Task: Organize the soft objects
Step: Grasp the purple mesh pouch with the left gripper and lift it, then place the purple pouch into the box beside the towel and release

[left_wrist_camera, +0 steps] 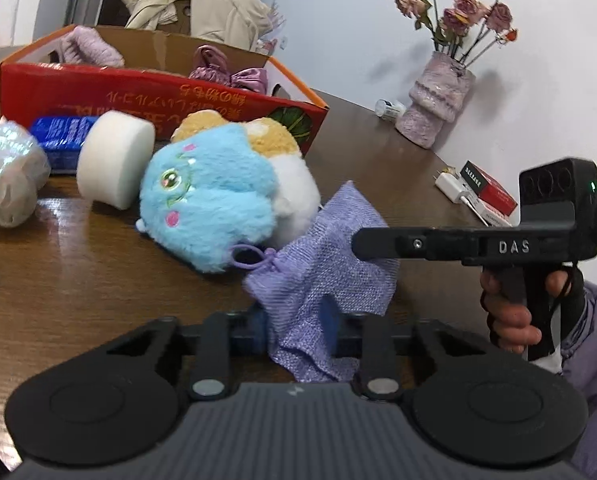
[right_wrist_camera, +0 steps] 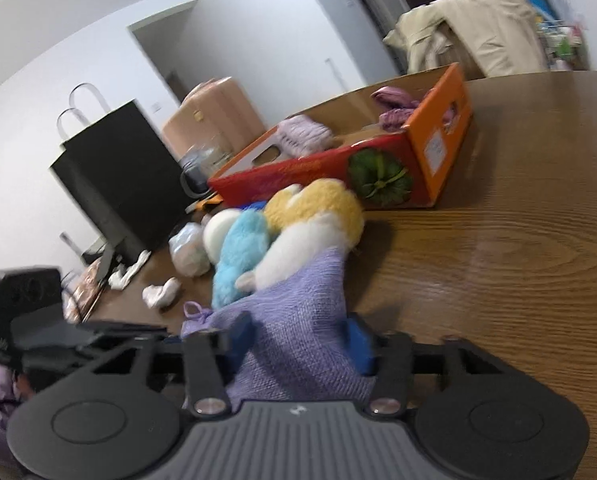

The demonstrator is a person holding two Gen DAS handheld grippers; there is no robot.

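On the brown wooden table (left_wrist_camera: 98, 280), a lavender woven drawstring pouch (left_wrist_camera: 330, 264) is held between both grippers, just in front of a blue, white and tan plush toy (left_wrist_camera: 214, 196) that it touches. The left gripper (left_wrist_camera: 294, 320) has its blue-padded jaws clamped on the lower edge of the pouch; cloth fills the gap between the pads. The right gripper (right_wrist_camera: 298, 344) is likewise closed on the pouch, with fabric bunched between its blue pads, and in the left wrist view its black body reaches in from the right to the pouch's upper right corner. The pouch's drawstring loop (left_wrist_camera: 250, 256) lies against the plush toy. Beside the toy, to its left in the left wrist view, stands a white foam cylinder (left_wrist_camera: 114, 156), then a crinkled clear plastic bundle (left_wrist_camera: 6, 176) and a blue packet (left_wrist_camera: 62, 140). Behind these sits an open red and orange cardboard box (left_wrist_camera: 138, 96) containing pink and purple soft items (left_wrist_camera: 226, 68). A lavender vase of dried roses (left_wrist_camera: 438, 100) stands near the wall, well apart from the pouch. A black paper bag (right_wrist_camera: 118, 176) appears in the right wrist view beyond the far end of the box.
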